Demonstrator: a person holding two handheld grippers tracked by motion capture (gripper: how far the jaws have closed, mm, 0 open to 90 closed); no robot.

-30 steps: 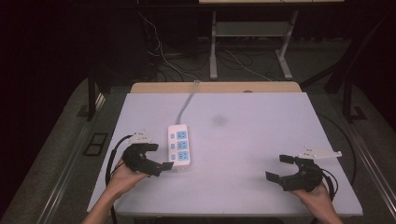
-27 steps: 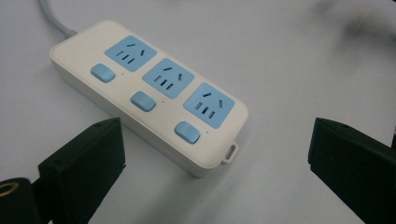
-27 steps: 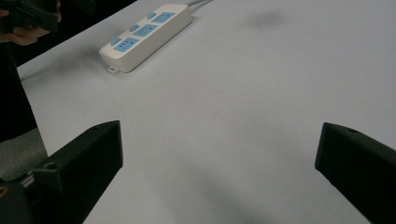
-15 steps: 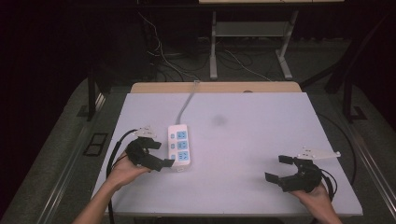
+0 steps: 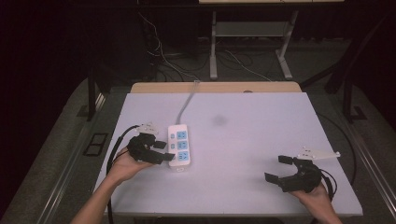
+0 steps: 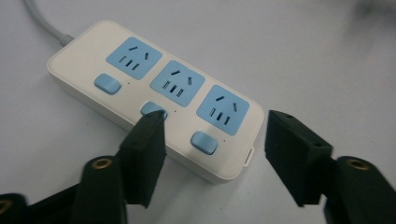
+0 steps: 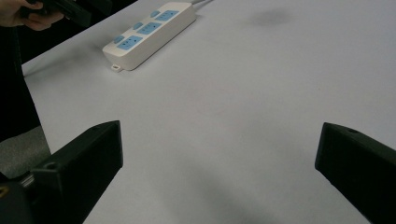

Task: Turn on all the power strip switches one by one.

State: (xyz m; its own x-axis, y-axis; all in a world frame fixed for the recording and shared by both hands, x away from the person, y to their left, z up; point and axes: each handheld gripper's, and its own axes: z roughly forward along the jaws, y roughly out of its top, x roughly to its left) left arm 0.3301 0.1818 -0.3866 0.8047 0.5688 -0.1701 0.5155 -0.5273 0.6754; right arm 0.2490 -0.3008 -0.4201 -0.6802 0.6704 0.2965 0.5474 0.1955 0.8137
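While the camera up high is looking down, a white plastic power strip with three blue sockets (image 5: 180,145) is lying on the left part of the pale grey table (image 5: 243,140), with its grey cord (image 5: 187,103) running away to the far edge. The left gripper (image 5: 162,151) is sitting in the person's left hand (image 5: 122,163), right beside the strip's near end. Its jaws have just been closing. The right gripper (image 5: 279,169) is resting in the right hand (image 5: 315,196), far from the strip, with its jaws wide apart.

Looking along the left gripper (image 6: 215,140), one black jaw is touching the middle blue button (image 6: 152,108) on the strip (image 6: 159,93), and the other jaw is standing past the strip's end. The jaws are not squeezing anything.

Looking along the right gripper (image 7: 219,144), its jaws are spread wide over bare table (image 7: 243,107). The strip (image 7: 149,35) is lying far off, near the left hand (image 7: 32,14).
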